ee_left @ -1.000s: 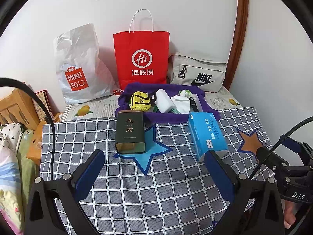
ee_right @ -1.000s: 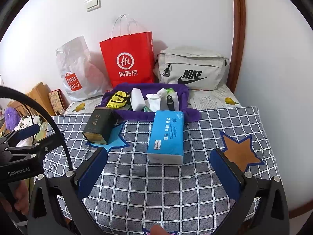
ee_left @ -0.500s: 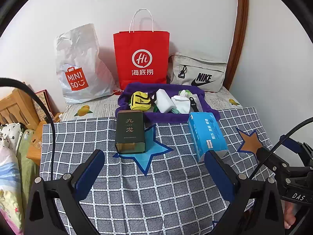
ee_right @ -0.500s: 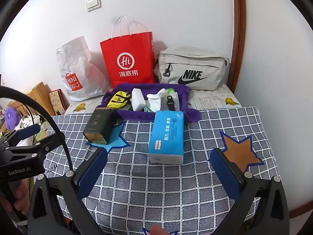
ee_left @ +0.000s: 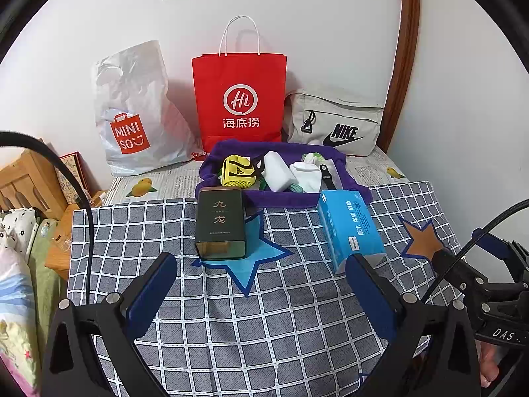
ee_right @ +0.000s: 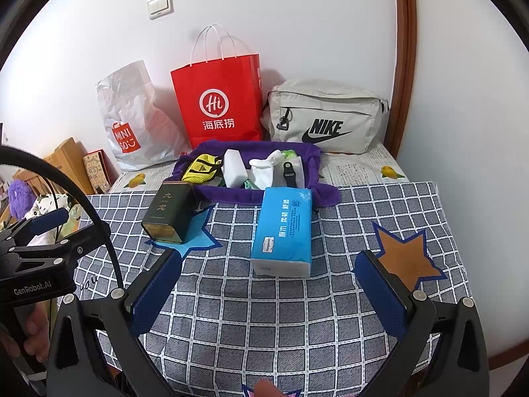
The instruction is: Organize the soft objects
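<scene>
A purple cloth tray [ee_left: 281,198] [ee_right: 205,193] at the back of the table holds a yellow mesh pouch [ee_left: 236,171] [ee_right: 201,168], a white sponge block [ee_left: 277,171] [ee_right: 234,168], white socks [ee_left: 305,175] [ee_right: 263,172] and a black strap [ee_left: 326,175]. A blue tissue pack [ee_left: 350,228] [ee_right: 284,231] and a dark green tin [ee_left: 220,225] [ee_right: 168,211] lie on the checked cloth [ee_left: 264,297] in front of it. My left gripper [ee_left: 261,271] hovers open above the cloth, nothing between its fingers. My right gripper [ee_right: 267,274] is open just short of the tissue pack.
Against the wall stand a white Miniso bag [ee_left: 135,112], a red paper bag [ee_left: 239,99] and a beige Nike bag [ee_left: 334,122]. Wooden boxes [ee_left: 23,182] and bedding sit left of the table. The table's right edge runs close to the wall.
</scene>
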Tool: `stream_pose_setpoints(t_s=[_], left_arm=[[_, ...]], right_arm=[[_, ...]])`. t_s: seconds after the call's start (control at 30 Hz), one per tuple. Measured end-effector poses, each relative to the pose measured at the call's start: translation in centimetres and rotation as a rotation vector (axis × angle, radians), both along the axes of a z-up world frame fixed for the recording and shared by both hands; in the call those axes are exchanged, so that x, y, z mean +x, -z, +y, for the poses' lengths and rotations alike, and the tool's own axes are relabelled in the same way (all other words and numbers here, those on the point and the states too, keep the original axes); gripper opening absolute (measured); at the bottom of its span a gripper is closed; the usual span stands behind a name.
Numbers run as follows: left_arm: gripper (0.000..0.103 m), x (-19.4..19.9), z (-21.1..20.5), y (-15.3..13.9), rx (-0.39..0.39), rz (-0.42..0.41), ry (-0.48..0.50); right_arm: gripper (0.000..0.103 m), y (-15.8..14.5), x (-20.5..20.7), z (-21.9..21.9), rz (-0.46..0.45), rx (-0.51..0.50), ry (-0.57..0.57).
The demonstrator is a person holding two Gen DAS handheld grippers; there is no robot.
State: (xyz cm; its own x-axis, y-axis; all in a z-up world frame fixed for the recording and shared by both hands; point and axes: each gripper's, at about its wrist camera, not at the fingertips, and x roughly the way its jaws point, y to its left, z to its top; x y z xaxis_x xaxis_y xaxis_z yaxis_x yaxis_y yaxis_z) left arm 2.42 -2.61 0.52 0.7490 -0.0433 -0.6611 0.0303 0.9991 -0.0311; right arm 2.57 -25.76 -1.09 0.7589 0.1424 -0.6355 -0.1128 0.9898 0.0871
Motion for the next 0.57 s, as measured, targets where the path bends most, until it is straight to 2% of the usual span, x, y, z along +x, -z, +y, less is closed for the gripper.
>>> stream_pose_setpoints(t_s=[0.57], left_arm=[[0.103,-0.15,-0.16,-0.04,0.008,-0.011,-0.002]], right_arm=[[0.103,-0.01,-0.02,-0.03,0.0,-0.002,-0.005]])
